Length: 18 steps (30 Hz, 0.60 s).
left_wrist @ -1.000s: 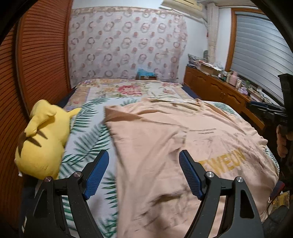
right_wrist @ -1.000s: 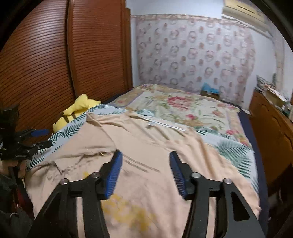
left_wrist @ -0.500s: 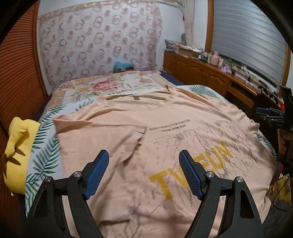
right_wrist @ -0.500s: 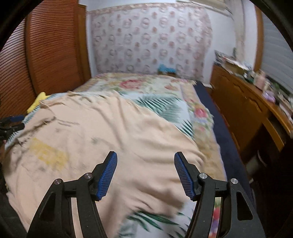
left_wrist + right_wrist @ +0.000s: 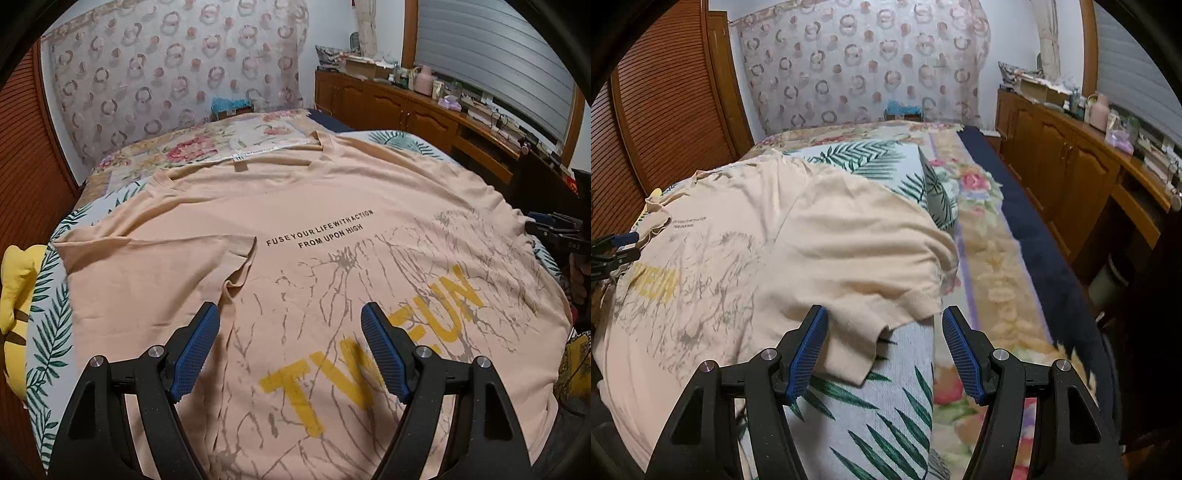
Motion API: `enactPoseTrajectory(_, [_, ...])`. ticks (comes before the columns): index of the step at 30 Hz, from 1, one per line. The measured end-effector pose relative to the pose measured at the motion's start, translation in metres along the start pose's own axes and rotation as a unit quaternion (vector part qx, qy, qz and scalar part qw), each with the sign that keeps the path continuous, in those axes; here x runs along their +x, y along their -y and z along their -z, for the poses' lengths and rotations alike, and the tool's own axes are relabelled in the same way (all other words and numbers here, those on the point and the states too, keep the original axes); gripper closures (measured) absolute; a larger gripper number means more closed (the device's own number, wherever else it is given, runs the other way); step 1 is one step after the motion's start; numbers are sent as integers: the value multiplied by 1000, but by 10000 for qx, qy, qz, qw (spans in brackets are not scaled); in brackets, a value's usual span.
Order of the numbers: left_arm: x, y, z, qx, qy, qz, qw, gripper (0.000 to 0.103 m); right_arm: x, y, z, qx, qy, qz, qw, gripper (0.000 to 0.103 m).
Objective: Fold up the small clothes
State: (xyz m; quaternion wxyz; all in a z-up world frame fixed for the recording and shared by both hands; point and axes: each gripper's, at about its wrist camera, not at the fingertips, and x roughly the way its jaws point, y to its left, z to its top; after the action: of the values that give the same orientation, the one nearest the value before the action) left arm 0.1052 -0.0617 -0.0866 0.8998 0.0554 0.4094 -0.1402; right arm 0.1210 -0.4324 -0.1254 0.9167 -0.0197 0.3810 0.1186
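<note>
While we hover both tools over the bed [image 5: 1027, 258], our left gripper [image 5: 290, 349] and right gripper [image 5: 884, 349] gape wide, holding nothing. A peach T-shirt [image 5: 314, 221] lies spread across the leaf-print cover, its right sleeve [image 5: 871, 291] bunched. We judge a grab there could catch the cover too. No containers are visible holding clothes.

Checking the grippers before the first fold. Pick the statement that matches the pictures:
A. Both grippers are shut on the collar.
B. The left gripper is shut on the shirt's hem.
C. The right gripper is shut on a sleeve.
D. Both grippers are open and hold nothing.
D: the left gripper and the right gripper each hover with jaws spread wide over the peach T-shirt, no cloth pinched between the blue pads.
</note>
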Motion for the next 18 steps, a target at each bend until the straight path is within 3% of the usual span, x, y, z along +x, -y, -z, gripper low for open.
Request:
enactPoseTrajectory(4, [9,5,0,70,-187,28,9998,23,8,3,-5,25,-82,-119,9999,37])
enactPoseTrajectory(11, [17,10,1,158,-283,39,9995,23,10,0,-9,-143,-17,51,9999,50])
enactPoseTrajectory(15, [20,14,2,263,-332,155,9990,11,12,-5,-10,-255,63,69,9996,54])
enactPoseTrajectory(18, [21,14,0,271,-340,165,9989,10,16,-10,-11,-332,24,-119,9994,61])
